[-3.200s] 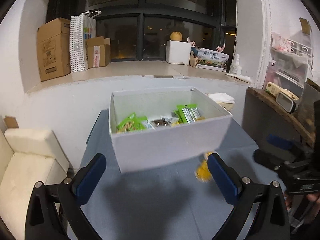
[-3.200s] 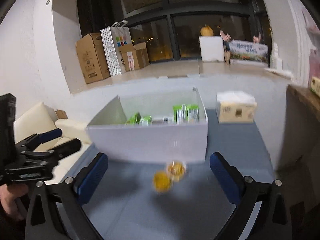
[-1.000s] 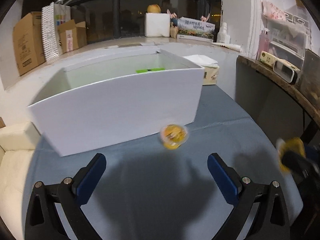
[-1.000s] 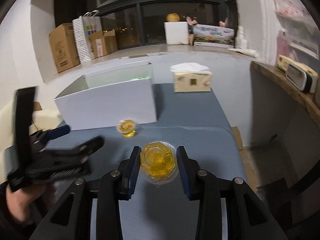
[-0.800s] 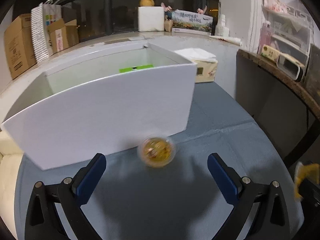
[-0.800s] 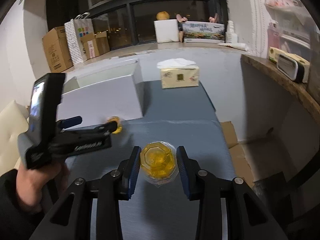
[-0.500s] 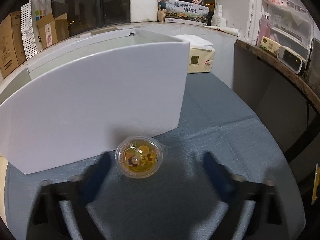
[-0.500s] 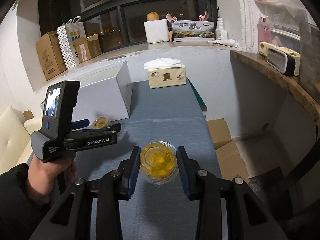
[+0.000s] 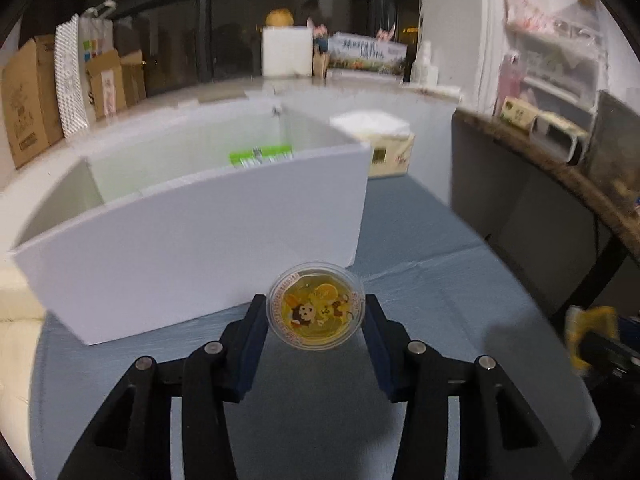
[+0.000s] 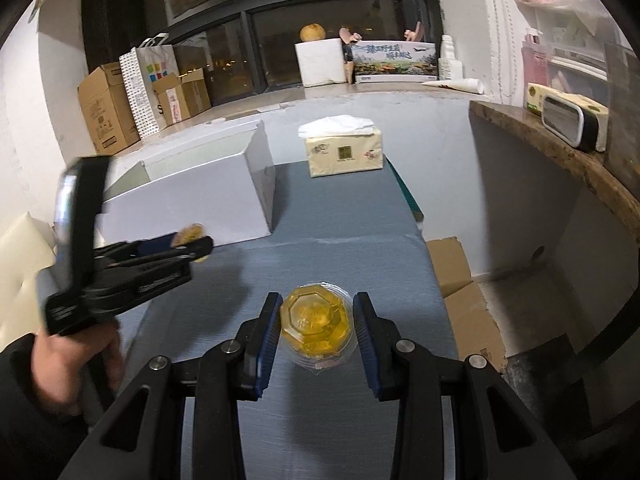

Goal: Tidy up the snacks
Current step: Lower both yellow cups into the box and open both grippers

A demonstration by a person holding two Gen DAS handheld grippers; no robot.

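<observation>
The left gripper (image 9: 316,322) has just been closing; a jelly cup (image 9: 316,306) with a cartoon lid sits between its narrowed jaws, both pads at the cup's rim, so it appears gripped. The cup's lid tilts toward the camera, apparently just off the table (image 9: 420,280), close beside the near right corner of the white box (image 9: 192,256). The right gripper (image 10: 316,322) is clamped on a second jelly cup (image 10: 316,326), turned base-up and held above the table's right edge. Judged purpose: each cup is pinched across its width for carrying over the box wall.

Count: two jelly cups, one per gripper. One white box, open-topped, at the table's far left, holding at least one green packet (image 9: 260,155); the rest is hidden behind its wall. One tissue box (image 10: 344,152) at the far edge.
</observation>
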